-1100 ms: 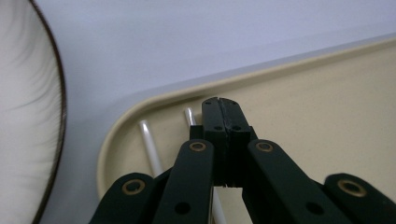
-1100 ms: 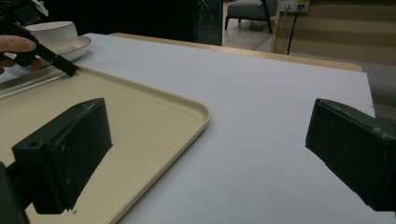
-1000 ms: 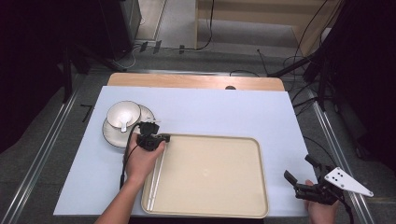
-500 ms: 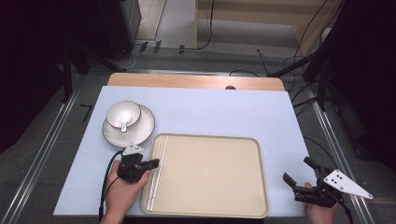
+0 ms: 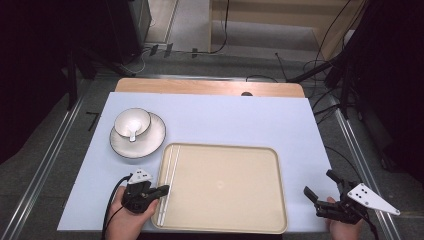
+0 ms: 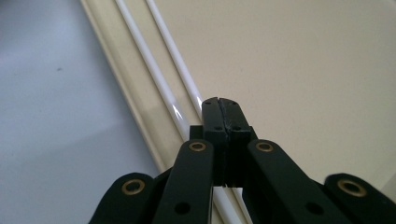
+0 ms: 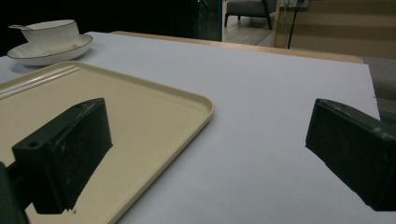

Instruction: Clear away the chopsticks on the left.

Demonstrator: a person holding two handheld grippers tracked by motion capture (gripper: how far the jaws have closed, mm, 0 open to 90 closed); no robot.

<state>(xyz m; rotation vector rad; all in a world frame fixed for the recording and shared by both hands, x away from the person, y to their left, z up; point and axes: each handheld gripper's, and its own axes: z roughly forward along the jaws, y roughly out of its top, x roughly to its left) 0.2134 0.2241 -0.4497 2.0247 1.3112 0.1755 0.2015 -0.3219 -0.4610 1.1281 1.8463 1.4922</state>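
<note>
A beige tray (image 5: 225,185) lies on the pale mat, and two white chopsticks (image 5: 167,175) rest side by side along its left rim. My left gripper (image 5: 164,189) hovers at the tray's near left corner, jaws shut and empty. In the left gripper view its tip (image 6: 219,105) sits just over the chopsticks (image 6: 161,88), which run on under the jaws. My right gripper (image 5: 318,183) rests open past the tray's near right corner. Between its spread jaws (image 7: 210,154) lies only bare mat. A white cup (image 5: 132,123) holding a spoon stands on a saucer (image 5: 145,142).
The cup and saucer (image 7: 46,51) stand left of the tray's far corner. The pale mat (image 5: 240,120) stretches back to a strip of wooden table edge (image 5: 210,87). Cables and dark stands ring the table, with metal rails down both sides.
My left hand has drawn back from beside the saucer toward the near edge, along the tray's left rim, jaws shut throughout. The right gripper has stayed put.
</note>
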